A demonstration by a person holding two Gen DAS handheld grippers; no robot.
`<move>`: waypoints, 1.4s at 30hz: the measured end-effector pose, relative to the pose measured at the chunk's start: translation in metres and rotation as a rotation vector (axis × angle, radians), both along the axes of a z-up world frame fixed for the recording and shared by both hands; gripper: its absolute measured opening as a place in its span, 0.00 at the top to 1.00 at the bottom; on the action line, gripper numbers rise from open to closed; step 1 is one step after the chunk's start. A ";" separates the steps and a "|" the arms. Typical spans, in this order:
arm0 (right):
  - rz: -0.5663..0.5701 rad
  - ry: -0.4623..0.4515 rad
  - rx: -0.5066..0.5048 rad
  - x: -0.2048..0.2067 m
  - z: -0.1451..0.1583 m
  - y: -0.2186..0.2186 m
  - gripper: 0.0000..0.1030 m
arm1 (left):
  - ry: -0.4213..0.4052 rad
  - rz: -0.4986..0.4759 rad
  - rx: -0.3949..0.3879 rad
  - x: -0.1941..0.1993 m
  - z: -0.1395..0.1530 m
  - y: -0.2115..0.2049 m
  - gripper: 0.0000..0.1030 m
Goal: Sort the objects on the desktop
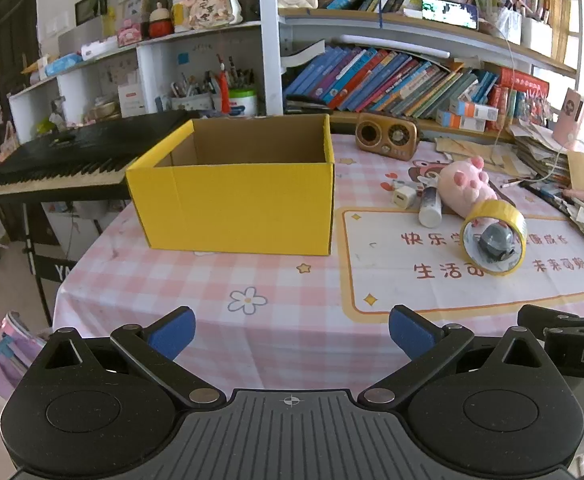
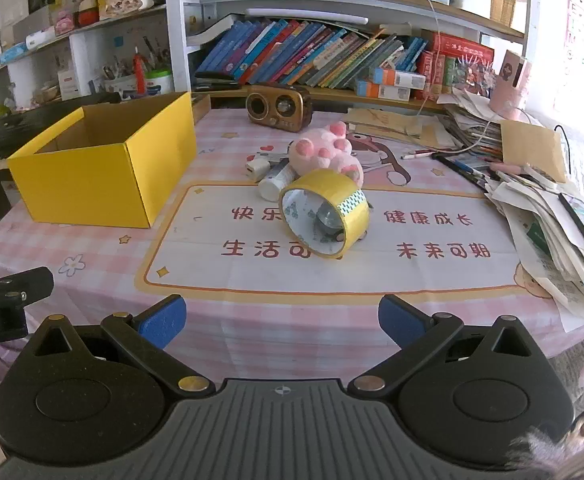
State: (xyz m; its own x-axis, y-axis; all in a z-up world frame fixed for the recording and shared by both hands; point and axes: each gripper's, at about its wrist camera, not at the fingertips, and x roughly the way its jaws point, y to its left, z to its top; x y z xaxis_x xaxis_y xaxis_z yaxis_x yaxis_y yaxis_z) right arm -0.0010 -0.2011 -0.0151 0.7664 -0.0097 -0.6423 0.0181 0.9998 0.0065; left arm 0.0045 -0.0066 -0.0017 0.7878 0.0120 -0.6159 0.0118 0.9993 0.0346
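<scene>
Bookshelves back a pink checked tablecloth — yellow box, tape roll; both grippers' fingers spread, empty.

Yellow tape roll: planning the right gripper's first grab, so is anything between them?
Nothing visible: bare tablecloth lies between the open right gripper and the yellow tape roll; the pink plush sits behind it.

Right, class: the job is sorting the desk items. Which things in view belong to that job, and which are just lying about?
Part of the job:
yellow box
tape roll
pink plush
white tube
white charger

Just lying about:
radio
books
paper pile
keyboard
</scene>
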 end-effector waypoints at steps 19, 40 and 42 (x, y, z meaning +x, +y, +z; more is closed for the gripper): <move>-0.006 -0.002 0.004 -0.001 0.001 -0.002 0.00 | 0.007 0.000 -0.004 0.001 0.002 -0.001 0.00; -0.004 0.000 0.005 0.000 0.000 0.000 0.00 | 0.018 -0.001 -0.002 0.001 -0.001 0.002 0.00; -0.004 0.000 0.005 0.000 0.000 0.000 0.00 | 0.019 -0.001 -0.003 0.001 -0.001 0.002 0.00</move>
State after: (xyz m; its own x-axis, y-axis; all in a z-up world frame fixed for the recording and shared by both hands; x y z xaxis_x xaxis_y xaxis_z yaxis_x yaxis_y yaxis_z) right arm -0.0013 -0.2006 -0.0153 0.7661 -0.0096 -0.6427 0.0226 0.9997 0.0119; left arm 0.0055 -0.0047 -0.0023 0.7760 0.0094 -0.6307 0.0137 0.9994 0.0318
